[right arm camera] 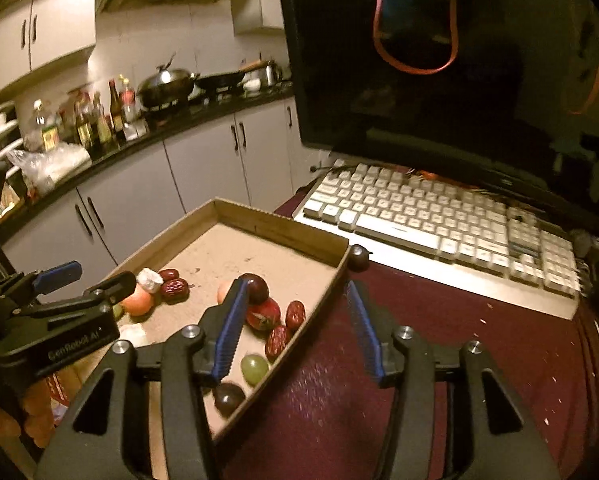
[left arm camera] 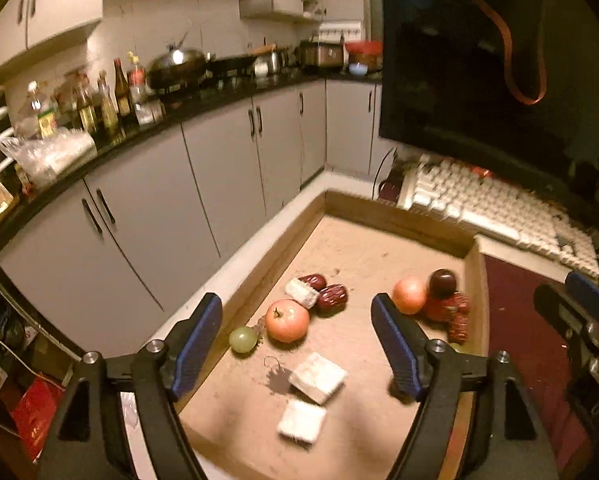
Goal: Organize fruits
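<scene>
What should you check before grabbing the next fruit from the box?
1. Left gripper open with nothing between the fingers: ok.
2. Right gripper open and holding nothing: ok.
3. A fruit lies in line with the left fingers: ok, the big orange-pink fruit sits between them in that view.
4. Every fruit inside the cardboard box: not ok, one dark round fruit sits outside, by the far corner.
5. Right gripper centred over the box: not ok, it straddles the box wall.
6. How soft the fruit is: cannot tell.
</scene>
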`<move>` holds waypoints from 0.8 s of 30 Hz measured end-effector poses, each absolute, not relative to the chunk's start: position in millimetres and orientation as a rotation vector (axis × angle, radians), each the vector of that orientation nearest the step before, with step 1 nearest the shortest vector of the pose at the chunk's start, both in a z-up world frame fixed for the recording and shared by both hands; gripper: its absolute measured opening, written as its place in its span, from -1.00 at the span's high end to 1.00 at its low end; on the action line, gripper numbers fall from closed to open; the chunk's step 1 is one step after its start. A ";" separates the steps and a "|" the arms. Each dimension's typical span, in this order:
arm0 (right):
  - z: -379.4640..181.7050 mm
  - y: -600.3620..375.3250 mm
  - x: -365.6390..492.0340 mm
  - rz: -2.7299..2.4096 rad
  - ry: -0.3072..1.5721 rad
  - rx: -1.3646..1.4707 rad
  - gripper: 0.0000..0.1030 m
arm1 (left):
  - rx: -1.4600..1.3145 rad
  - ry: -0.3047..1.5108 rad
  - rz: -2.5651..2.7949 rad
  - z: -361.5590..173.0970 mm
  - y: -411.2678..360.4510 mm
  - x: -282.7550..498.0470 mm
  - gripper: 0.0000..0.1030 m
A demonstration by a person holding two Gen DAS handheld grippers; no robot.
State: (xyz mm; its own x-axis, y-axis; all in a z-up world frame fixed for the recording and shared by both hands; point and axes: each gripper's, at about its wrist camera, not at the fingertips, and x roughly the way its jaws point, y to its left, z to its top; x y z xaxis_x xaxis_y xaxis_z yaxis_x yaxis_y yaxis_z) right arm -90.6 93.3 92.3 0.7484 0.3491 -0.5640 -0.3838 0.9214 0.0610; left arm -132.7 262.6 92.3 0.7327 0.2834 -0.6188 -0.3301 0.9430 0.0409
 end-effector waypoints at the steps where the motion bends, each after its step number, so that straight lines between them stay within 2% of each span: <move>1: 95.3 90.6 -97.7 0.403 0.592 -0.057 -0.03 | -0.063 0.645 0.341 97.1 258.5 -140.0 -0.54; 6: 114.2 77.5 -154.3 0.420 0.490 -0.041 -0.31 | -0.023 0.537 0.369 120.0 241.3 -183.3 -0.63; 20: 149.8 38.8 -267.7 0.403 0.306 0.018 -0.67 | -0.010 0.408 0.350 150.1 207.4 -267.2 -0.70; 24: 152.9 30.4 -285.2 0.370 0.281 0.040 -0.77 | 0.017 0.377 0.346 153.3 200.3 -282.4 -0.82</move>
State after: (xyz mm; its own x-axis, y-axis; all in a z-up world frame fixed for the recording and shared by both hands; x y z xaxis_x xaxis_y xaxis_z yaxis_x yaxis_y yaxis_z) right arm -285.2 30.4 152.9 0.8941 0.3623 -0.2632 -0.3512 0.9320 0.0897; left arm -282.4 200.3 153.3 0.8718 0.3342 -0.3581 -0.3278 0.9413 0.0803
